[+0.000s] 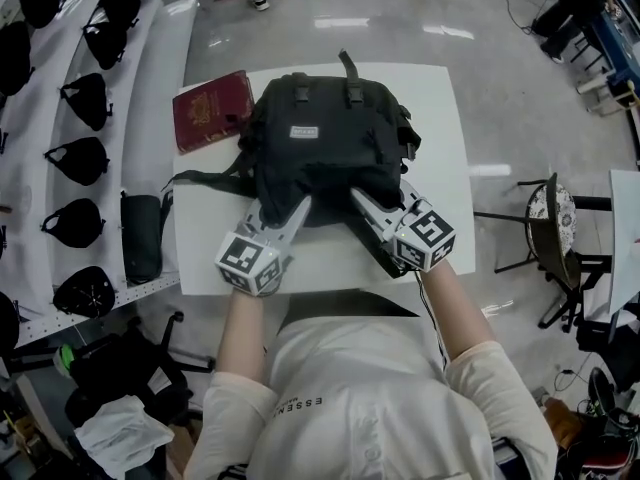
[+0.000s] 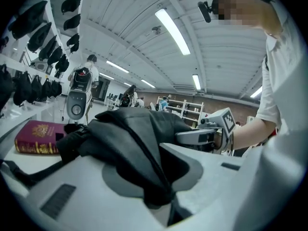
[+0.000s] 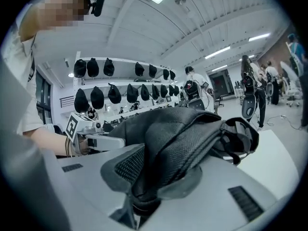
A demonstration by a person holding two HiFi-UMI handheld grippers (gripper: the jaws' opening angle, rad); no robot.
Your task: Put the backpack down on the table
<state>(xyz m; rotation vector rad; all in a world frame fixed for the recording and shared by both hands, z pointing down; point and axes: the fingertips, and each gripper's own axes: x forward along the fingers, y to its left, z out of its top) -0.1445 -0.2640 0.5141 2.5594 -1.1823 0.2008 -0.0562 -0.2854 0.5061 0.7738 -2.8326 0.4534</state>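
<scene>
Backpack (image 1: 325,138) lies over the middle of a white table (image 1: 440,103), in the upper centre of the head view. Its near edge is taken up by both grippers.

Surface and room: the tabletop is plain white and square-cornered. At far left a white shelf unit (image 1: 150,78) runs up the frame and carries a row of black caps (image 1: 85,98). A dark rolled pouch (image 1: 140,236) sits against the table's left edge. A polished grey floor (image 1: 520,88) surrounds the table and reflects the ceiling lights. At right a chair (image 1: 548,218) stands apart from the table. Both gripper views show ceiling strip lights and people far off.

Condition of the backpack: black woven fabric, with a small pale label on the upper face and a carry loop at the far end, toward the frame top. One strap trails off to the left across the tabletop. The left gripper (image 1: 295,208) is clamped on a fold at the near-left corner. The right gripper (image 1: 362,200) is clamped on a mesh-backed fold at the near-right corner. In each gripper view fabric fills the gap and the jaws press on it.

Edges and clearance: a red book (image 1: 212,110) lies at the table's upper left corner, just beside the backpack's left side; contact cannot be confirmed. Bare tabletop shows to the right of the backpack and along the near edge below the grippers. The person's torso stands close to that near edge.
</scene>
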